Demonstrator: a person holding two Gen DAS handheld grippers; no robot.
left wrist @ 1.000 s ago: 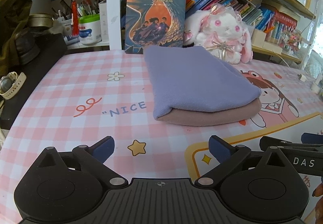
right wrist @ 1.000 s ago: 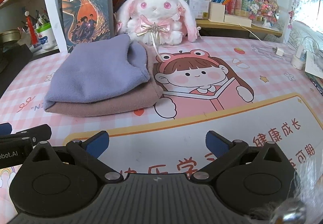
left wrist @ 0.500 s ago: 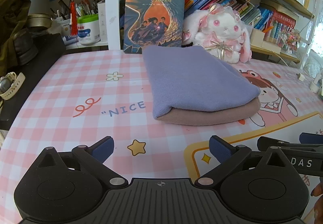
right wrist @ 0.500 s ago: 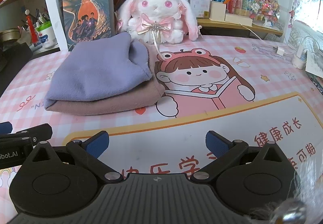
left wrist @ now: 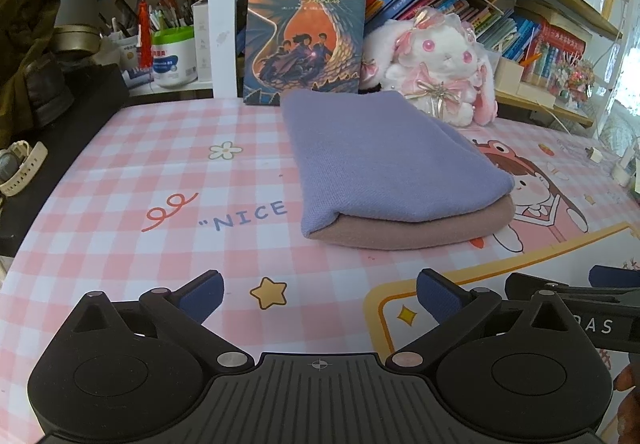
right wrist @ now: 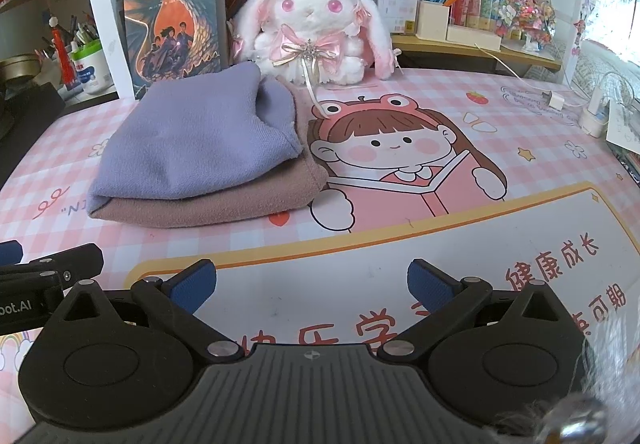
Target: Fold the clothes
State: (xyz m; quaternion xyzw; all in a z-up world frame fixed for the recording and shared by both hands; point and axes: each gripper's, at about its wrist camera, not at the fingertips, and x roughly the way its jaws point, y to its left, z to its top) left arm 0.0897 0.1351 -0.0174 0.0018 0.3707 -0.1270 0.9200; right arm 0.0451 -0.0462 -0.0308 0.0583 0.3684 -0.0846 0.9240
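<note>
Almost nothing is being changed from a second ago. The left gripper [left wrist: 318, 294] and right gripper [right wrist: 310, 284] are being held open and empty, short of the folded purple-over-brown cloth [left wrist: 384, 168] lying on the pink mat [left wrist: 160, 164]. Folding is being judged finished.

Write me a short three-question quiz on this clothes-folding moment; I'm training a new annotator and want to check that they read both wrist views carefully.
1. True or false: the purple garment lies on top of the brown garment.
2. Which gripper holds cloth? A) left gripper B) right gripper C) neither
3. Fill in: right behind the folded stack, beside the upright book, sits a plush ____.

Key: 1 true. 2 C; both grippers are open above the printed mat, apart from the stack. 3 rabbit.
</note>
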